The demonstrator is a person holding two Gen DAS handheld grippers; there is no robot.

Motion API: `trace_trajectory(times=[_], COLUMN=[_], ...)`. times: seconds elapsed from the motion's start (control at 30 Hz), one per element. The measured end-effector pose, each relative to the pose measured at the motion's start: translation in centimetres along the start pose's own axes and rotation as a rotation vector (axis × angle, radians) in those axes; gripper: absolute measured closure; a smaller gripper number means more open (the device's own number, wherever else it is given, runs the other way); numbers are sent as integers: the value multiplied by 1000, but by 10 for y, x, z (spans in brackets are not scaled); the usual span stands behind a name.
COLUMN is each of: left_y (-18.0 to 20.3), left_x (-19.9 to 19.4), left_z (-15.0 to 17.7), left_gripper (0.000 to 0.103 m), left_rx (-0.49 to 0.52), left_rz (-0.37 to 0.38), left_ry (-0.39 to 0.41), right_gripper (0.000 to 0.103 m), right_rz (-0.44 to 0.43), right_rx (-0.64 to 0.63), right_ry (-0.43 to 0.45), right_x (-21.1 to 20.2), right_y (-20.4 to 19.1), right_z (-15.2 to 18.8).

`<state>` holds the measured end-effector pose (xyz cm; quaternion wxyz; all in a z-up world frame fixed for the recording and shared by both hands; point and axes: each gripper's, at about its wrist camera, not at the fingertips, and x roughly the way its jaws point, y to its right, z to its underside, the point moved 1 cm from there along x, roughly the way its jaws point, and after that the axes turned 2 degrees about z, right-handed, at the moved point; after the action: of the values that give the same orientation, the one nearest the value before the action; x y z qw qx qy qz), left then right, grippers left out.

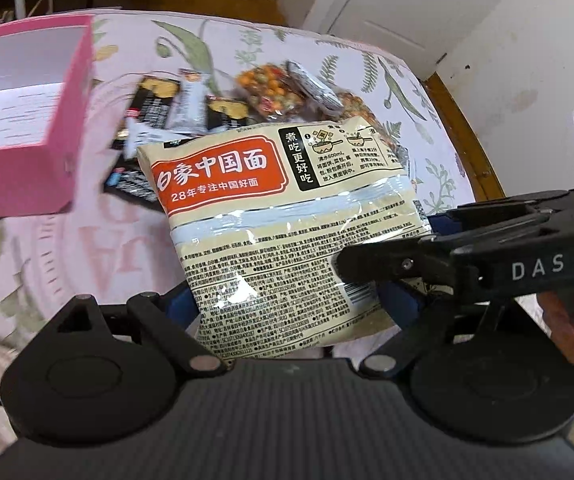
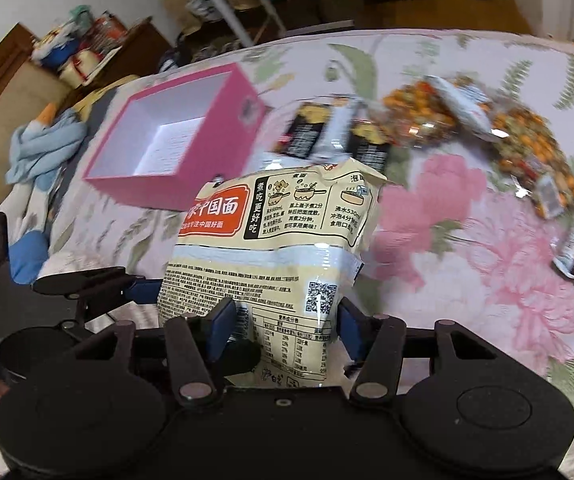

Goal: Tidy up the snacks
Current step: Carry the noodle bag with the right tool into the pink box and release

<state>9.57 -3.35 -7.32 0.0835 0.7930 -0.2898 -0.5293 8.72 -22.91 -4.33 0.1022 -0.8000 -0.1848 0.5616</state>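
A cream noodle packet [image 1: 271, 216] with an orange label hangs lifted above the flowered cloth. My left gripper [image 1: 293, 300] spans its width, a blue pad against each side edge. From the right, my right gripper [image 1: 367, 264] comes in with a finger lying across the packet's lower part. In the right wrist view my right gripper [image 2: 287, 320] pinches the noodle packet [image 2: 271, 248] near its bottom between blue pads, and the left gripper [image 2: 99, 284] touches its left edge. An open pink box [image 1: 67, 120] [image 2: 215, 128] stands behind and to the left.
Behind the packet lie dark sachets [image 1: 155, 100] [image 2: 303, 128] and clear bags of orange and green snacks [image 1: 271, 88] [image 2: 535, 152]. The table's wooden rim [image 1: 463, 140] curves at the right. A light blue cloth [image 2: 43, 140] lies past the box. A hand [image 1: 567, 320] grips the right tool.
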Motion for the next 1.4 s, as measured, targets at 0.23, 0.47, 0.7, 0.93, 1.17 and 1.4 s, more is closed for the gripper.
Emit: trace_trajectory(times=[0.23,0.47,0.7,0.93,1.17,1.4], left_y=[-41,-79,-134,-184,-235,-280], left_x=[-55,-96,-97,-83,-49,-2], left_z=[2,-16,-56,-100,-131,-155], left_gripper=[10,10,10,10,10,10], left_rx=[-34,-5,8,46,27,-15], left_rz=[3,-80,-171,-216,-217,-174], left_ry=[35,97,140,89,43,-8], right_gripper=[46,46,46,46,45,42], right_rz=[-24,-76,-94,-112,-57,58], right_rx=[-90,-203,-216,-141,-75,-72], right_ry=[28,67,57,-30,-108,-163], right_x=[2,20,65,119,179,228], right_y=[-61,-108,-131,-142,-143,-142], right_z=[-18,-57,-111,-157,-197,-223])
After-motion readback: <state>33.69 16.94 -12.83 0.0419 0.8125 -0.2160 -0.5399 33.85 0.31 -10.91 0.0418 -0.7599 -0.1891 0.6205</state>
